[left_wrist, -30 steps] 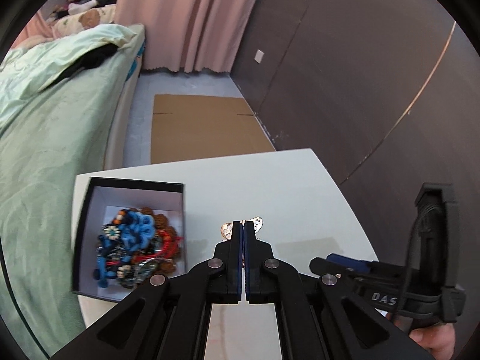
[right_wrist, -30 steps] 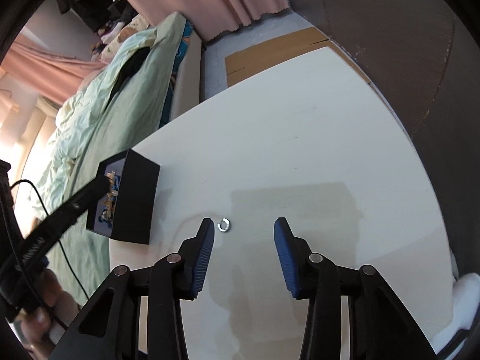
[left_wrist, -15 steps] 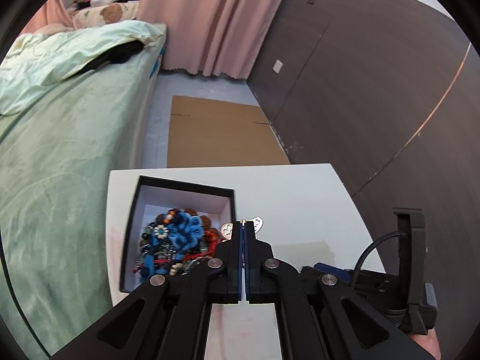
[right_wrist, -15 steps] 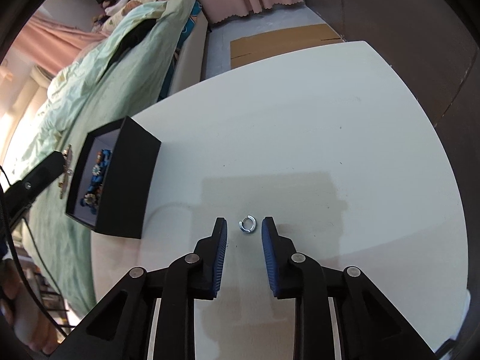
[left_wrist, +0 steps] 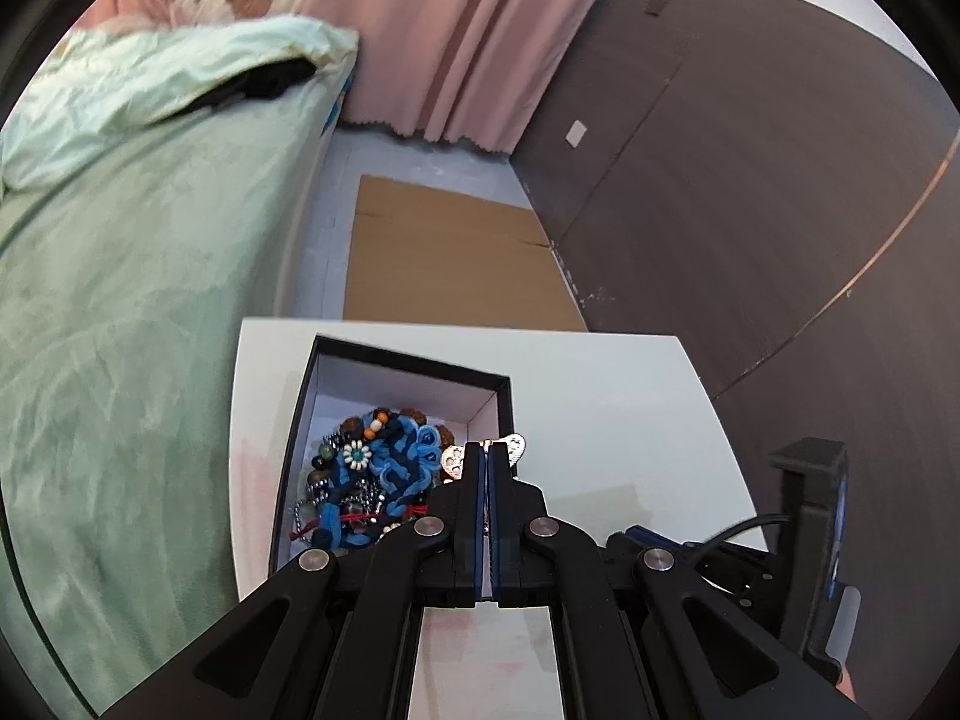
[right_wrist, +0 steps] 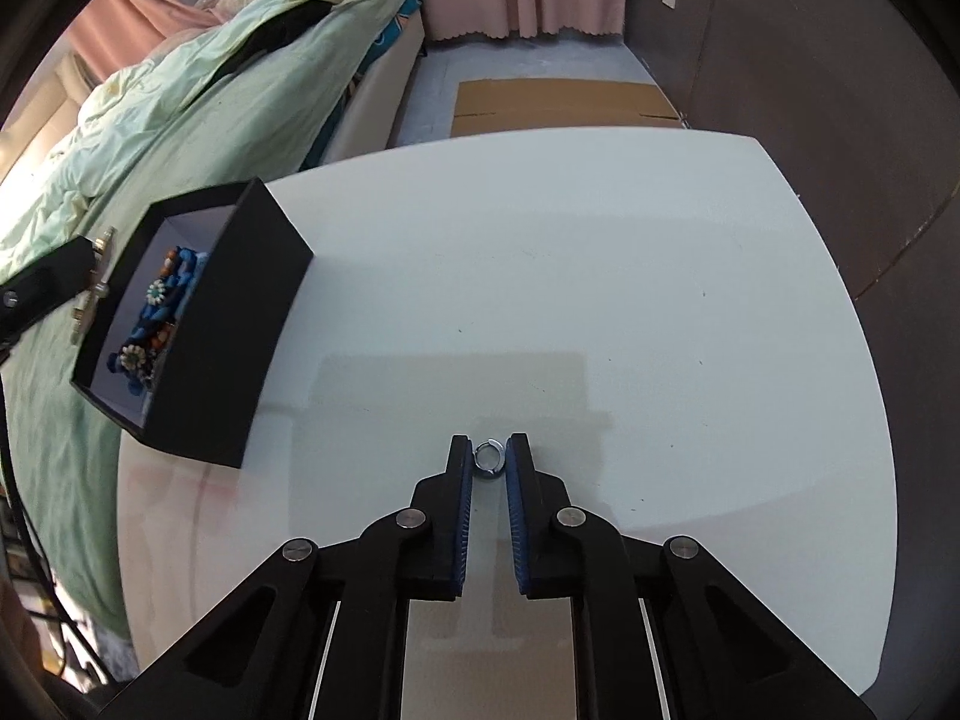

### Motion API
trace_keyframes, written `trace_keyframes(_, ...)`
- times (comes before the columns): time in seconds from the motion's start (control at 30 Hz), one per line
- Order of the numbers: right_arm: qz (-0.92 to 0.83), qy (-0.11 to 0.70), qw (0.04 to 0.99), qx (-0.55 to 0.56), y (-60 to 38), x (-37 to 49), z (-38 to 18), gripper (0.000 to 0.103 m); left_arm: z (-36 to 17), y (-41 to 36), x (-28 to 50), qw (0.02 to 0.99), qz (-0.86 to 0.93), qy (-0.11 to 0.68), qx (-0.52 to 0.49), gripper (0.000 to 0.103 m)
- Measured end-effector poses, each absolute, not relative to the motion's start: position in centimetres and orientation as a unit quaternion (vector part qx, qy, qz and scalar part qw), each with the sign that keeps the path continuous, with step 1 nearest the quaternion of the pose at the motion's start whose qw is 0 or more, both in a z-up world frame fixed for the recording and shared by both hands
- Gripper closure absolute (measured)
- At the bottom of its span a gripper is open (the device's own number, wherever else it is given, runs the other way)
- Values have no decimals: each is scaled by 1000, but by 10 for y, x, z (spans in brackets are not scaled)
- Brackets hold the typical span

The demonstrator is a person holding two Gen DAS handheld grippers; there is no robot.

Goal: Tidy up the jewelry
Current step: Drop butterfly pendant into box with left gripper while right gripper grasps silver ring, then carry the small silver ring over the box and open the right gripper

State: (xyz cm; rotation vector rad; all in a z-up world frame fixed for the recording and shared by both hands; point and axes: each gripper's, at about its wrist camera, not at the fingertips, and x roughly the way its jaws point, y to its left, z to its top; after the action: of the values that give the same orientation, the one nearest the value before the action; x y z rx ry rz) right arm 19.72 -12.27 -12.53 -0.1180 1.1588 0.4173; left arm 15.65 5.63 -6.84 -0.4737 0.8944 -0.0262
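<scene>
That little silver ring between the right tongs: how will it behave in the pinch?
The silver ring looks like thin, smooth metal, so probably rigid but slippery; it may squirt out from the right tongs, whose jaws have just been closing around it. Lying flat on the white table, it is hard to get under. Likely very light.

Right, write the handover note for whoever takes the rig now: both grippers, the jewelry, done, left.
Left gripper: shut on a heart-shaped charm piece, held over the black box.
Right gripper: jaws have just been closing around the small silver ring on the white table; pads at its sides, grip not confirmed.
Done: beaded jewelry piled in the box.
Left: release the charm piece into the box, then lift the ring and drop it in.
</scene>
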Motion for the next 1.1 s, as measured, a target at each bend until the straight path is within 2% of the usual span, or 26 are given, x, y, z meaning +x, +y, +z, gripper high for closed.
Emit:
trace_keyframes(0.13,210,527,823,-27,-129,195,-109,90,-77,66,159,856,-14,445,-262,100)
trace_keyframes(0.23,227,514,827,2,-134,194,-97,90,-76,70,157,856,-11,443,-268,88)
trace_keyframes(0.27,234,509,828,14,-136,193,-93,90,-75,72,155,857,-10,440,-268,77)
trace_keyframes(0.3,241,504,829,25,-135,193,-91,90,-73,74,152,859,-7,435,-270,60)
trace_keyframes(0.37,254,496,829,47,-135,193,-84,90,-70,78,146,865,-2,421,-274,40)
trace_keyframes(0.4,262,493,828,58,-134,193,-82,90,-66,80,141,869,1,410,-277,35)
trace_keyframes(0.77,353,476,792,148,-98,192,-76,90,-55,110,125,873,19,390,-292,35)
trace_keyframes(1.1,390,489,763,164,-65,190,-86,90,-50,128,122,871,20,381,-308,35)
